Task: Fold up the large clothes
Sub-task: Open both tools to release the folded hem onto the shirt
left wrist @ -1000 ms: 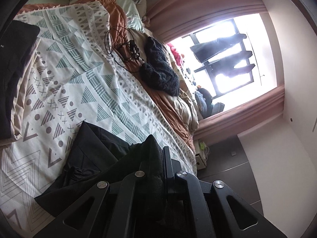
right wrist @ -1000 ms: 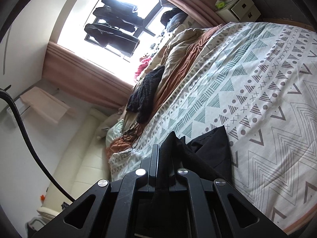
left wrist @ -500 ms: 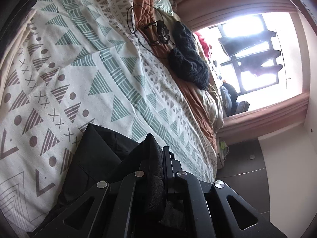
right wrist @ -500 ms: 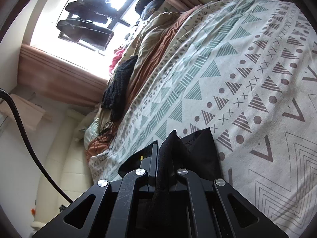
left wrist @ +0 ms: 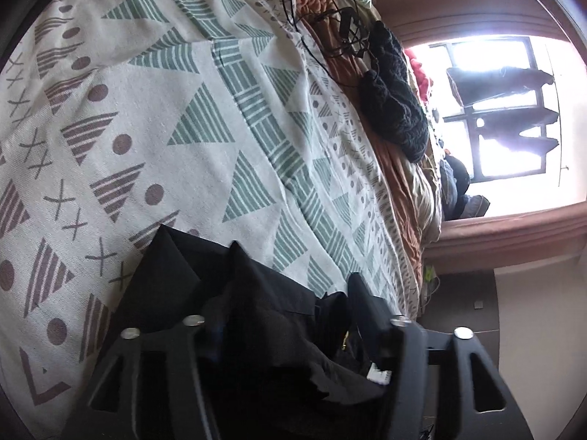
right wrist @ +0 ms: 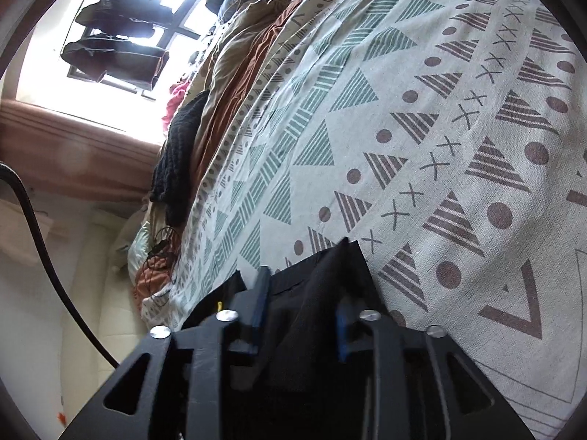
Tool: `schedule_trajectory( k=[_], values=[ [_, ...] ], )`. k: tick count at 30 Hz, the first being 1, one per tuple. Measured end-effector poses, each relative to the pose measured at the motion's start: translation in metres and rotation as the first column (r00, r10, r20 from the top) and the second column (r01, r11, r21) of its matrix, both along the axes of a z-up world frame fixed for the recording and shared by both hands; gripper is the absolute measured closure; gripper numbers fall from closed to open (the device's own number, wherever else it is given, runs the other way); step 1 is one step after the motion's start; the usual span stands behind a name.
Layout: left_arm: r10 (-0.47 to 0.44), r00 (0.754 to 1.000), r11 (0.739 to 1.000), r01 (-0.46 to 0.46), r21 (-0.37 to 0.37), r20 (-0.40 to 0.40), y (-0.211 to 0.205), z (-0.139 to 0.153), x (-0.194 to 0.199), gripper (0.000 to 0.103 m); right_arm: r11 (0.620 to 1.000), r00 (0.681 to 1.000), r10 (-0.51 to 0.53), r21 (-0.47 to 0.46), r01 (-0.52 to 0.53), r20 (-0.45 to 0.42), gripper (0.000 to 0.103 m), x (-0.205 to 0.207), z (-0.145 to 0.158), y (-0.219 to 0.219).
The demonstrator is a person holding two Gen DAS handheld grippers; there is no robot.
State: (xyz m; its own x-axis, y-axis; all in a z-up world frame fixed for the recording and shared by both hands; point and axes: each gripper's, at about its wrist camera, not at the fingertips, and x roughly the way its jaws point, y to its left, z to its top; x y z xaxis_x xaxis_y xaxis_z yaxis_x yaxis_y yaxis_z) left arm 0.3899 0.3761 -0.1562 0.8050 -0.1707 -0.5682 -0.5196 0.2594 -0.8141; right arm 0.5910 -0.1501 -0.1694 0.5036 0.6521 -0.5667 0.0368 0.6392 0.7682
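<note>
A black garment (left wrist: 256, 293) lies bunched on the patterned bedspread (left wrist: 183, 110), right in front of both grippers. My left gripper (left wrist: 290, 315) is open, its jaws spread wide with loose black cloth lying between them. My right gripper (right wrist: 304, 293) is open too. A fold of the black garment (right wrist: 323, 286) rests between its blue-padded fingers (right wrist: 261, 293), and no pinch shows. Both grippers sit low over the bedspread (right wrist: 403, 110).
A dark knitted piece (left wrist: 392, 99) and tangled black cables (left wrist: 341, 25) lie on a rust-brown blanket (left wrist: 396, 183) along the far side of the bed. A bright window (left wrist: 513, 110) with clothes hanging stands beyond. A black cable (right wrist: 40, 242) hangs at the left of the right wrist view.
Both grippers have come down close to the bed and opened, letting go of the black garment, which now lies loose between the jaws.
</note>
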Motion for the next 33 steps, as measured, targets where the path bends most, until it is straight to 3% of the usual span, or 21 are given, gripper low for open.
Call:
schedule_trajectory(
  k=[1,2,9,15,19,25,33],
  values=[
    [0.002,1.000,1.000,-0.002,0.012,0.011,-0.002,0.005,-0.001,0.023,1.000,1.000,-0.007,-0.006,0.007,0.015,0.052,-0.002,0.004,-0.001],
    [0.002,1.000,1.000,-0.002,0.028,0.015,-0.003,0.009,-0.002,0.022,1.000,0.999,-0.011,-0.022,0.011,0.031,0.052,-0.004,0.009,-0.002],
    [-0.009,1.000,0.999,0.008,0.054,0.021,-0.010,0.028,-0.034,0.022,0.998,0.999,-0.016,-0.063,0.018,0.036,0.052,-0.024,0.026,-0.013],
    [-0.017,0.999,0.993,0.020,0.113,-0.030,-0.016,0.037,-0.076,0.022,0.992,1.000,0.003,-0.125,0.001,0.026,0.052,-0.057,0.030,-0.019],
    [-0.021,0.994,0.983,0.039,0.179,-0.104,-0.024,0.038,-0.104,0.022,0.983,0.998,0.061,-0.174,-0.057,0.020,0.052,-0.082,0.032,-0.004],
    [-0.071,0.983,0.977,0.103,0.188,-0.171,-0.040,0.022,-0.136,0.022,0.942,0.985,0.174,-0.293,-0.163,0.009,0.052,-0.119,0.035,0.041],
    [-0.078,0.974,0.974,0.120,0.193,-0.211,-0.046,0.009,-0.184,0.023,0.841,0.947,0.322,-0.466,-0.275,0.021,0.052,-0.165,0.045,0.102]
  ],
)
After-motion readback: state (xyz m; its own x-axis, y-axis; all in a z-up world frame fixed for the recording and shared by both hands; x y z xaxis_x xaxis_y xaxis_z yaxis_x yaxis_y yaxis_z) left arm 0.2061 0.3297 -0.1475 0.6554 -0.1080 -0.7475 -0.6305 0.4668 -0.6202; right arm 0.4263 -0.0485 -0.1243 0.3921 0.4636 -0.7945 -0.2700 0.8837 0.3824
